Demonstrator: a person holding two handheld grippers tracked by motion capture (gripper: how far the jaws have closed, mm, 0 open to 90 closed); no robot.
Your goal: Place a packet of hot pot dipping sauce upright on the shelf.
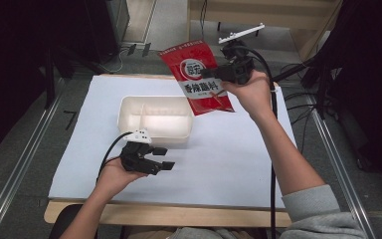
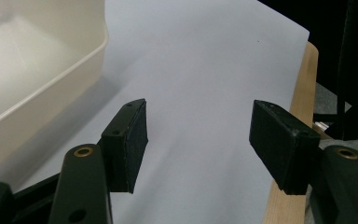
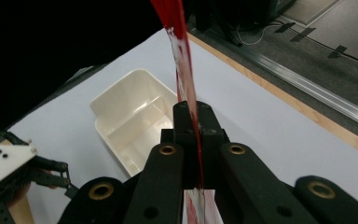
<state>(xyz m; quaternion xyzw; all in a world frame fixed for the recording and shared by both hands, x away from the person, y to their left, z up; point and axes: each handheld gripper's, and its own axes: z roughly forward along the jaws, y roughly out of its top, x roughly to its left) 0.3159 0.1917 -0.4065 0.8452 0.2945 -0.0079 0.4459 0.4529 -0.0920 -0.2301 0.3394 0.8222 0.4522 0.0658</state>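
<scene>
Landmark: the cream bin [image 1: 155, 119], which sits on the white sheet [image 1: 219, 159] covering the table.

Near side of the bin: the left gripper [image 1: 162, 158] rests low over the sheet in the person's left hand [image 1: 112, 175], just in front of the bin's near wall, with its cable looping back toward the person. Its jaws stand spread wide, nothing between them. In the left gripper view the left gripper [image 2: 198, 140] shows bare sheet [image 2: 200, 70] between the pads, and the bin [image 2: 42, 65] lies ahead and to one side, its wall close to one jaw but not touching it. The wooden table edge [image 2: 303, 93] runs past the other jaw.

The bin has an inner divider; both compartments look bare.

Beyond the bin, at its far right corner: the right gripper [image 1: 210, 73] is raised above the table in the right hand [image 1: 251, 92]. Its jaws are pressed together on the edge of a red seasoning packet [image 1: 196, 77], which hangs in the air, tilted, printed face toward the high camera. In the right gripper view the right gripper [image 3: 194, 116] pinches the packet [image 3: 179, 46] edge-on, a thin red and white strip, with the bin [image 3: 130, 116] below and behind it.
</scene>
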